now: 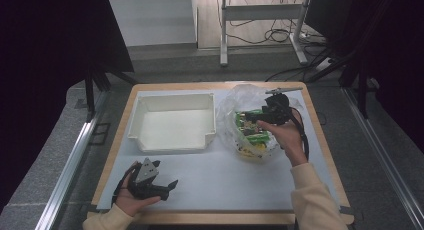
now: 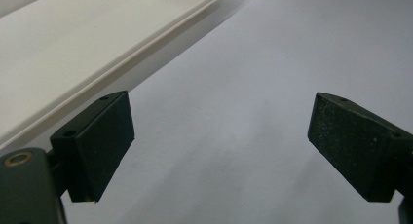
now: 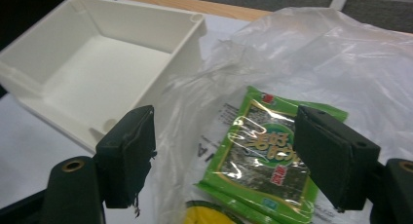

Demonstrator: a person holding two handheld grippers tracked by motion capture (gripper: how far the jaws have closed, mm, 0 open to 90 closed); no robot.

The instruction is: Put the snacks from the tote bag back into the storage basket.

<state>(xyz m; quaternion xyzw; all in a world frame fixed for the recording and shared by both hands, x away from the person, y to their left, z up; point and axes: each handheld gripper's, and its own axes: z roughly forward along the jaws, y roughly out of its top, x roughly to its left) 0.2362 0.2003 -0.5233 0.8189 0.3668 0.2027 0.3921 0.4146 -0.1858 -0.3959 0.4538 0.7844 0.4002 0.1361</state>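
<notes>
1. Snack packet [image 3: 265, 156], green with dark printing, lies inside a clear plastic bag [image 3: 336, 63] on the right half of the table; in the high view the bag [image 1: 240, 102] sits just right of the bin, and green packets [image 1: 252, 132] show through it.
2. White bin [image 1: 172, 121], open-topped and rectangular, stands on the far left part of the white table cover [image 1: 225, 182]. Nothing shows inside it.
3. Bag and bin are just beside each other; in the right gripper view the bag's crumpled film lies against the bin [image 3: 97, 63] at its near right corner.
4. Right gripper [image 1: 260, 115] is held over the bag by the right hand [image 1: 285, 135], pointing left toward the packets. In its own view the jaws stand wide apart with nothing between them, and the packet lies below the gap.
5. A yellow item [image 3: 214, 215] peeks out below the green packet at the bottom of the right gripper view; what it is cannot be told.
6. Left gripper [image 1: 167, 185] rests low over the near left part of the table, held by the left hand [image 1: 131, 197], with a grey three-cornered plate on top.
7. In the left gripper view its jaws are spread wide over bare white cover [image 2: 234, 87], holding nothing, and the bin's rim [image 2: 122, 53] runs across the upper left.
8. The two grippers are well apart, one at the near left, the other at the far right.
9. Beyond the table, a grey floor carries white frame legs [image 1: 223, 35] and loose cables [image 1: 270, 35].
</notes>
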